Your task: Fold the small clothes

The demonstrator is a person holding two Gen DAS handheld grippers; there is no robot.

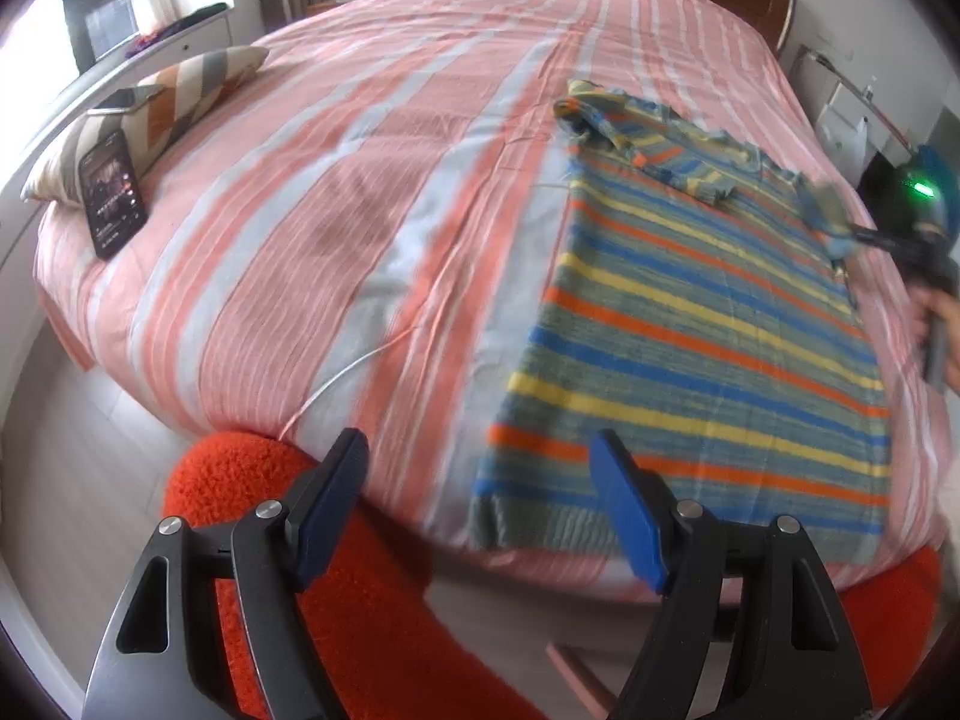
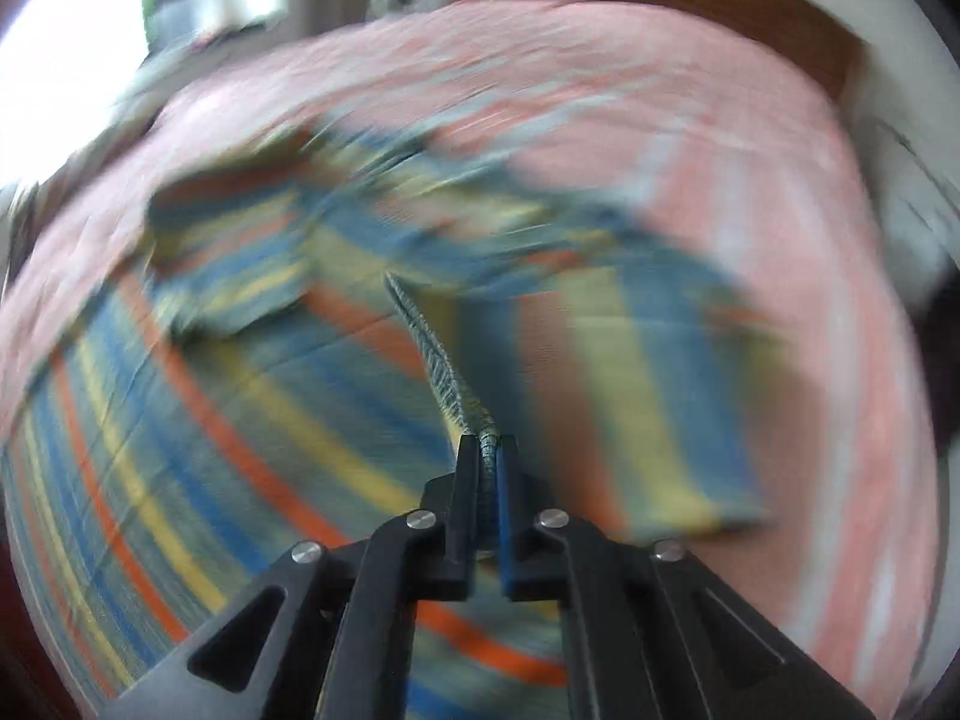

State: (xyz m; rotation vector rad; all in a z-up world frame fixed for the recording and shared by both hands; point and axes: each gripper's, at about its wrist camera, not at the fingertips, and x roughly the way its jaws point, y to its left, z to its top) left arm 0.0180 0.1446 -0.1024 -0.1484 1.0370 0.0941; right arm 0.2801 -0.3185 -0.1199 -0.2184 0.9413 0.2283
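The knitted sweater [image 1: 690, 324] carries horizontal stripes of blue, yellow and orange on a grey-green ground. The bed cover [image 1: 336, 198] runs in salmon-pink, pale blue and thin white stripes. The pillow [image 1: 162, 102] has grey, cream and rust chevrons. The left gripper [image 1: 480, 504] is black with blue pads.

The sweater [image 1: 690, 324] lies flat on the bed [image 1: 360, 210], toward three o'clock. At nine o'clock a pillow [image 1: 150, 114] rests by the bed's edge, one phone [image 1: 113, 201] leaning against it (another [image 1: 120, 101] on top).
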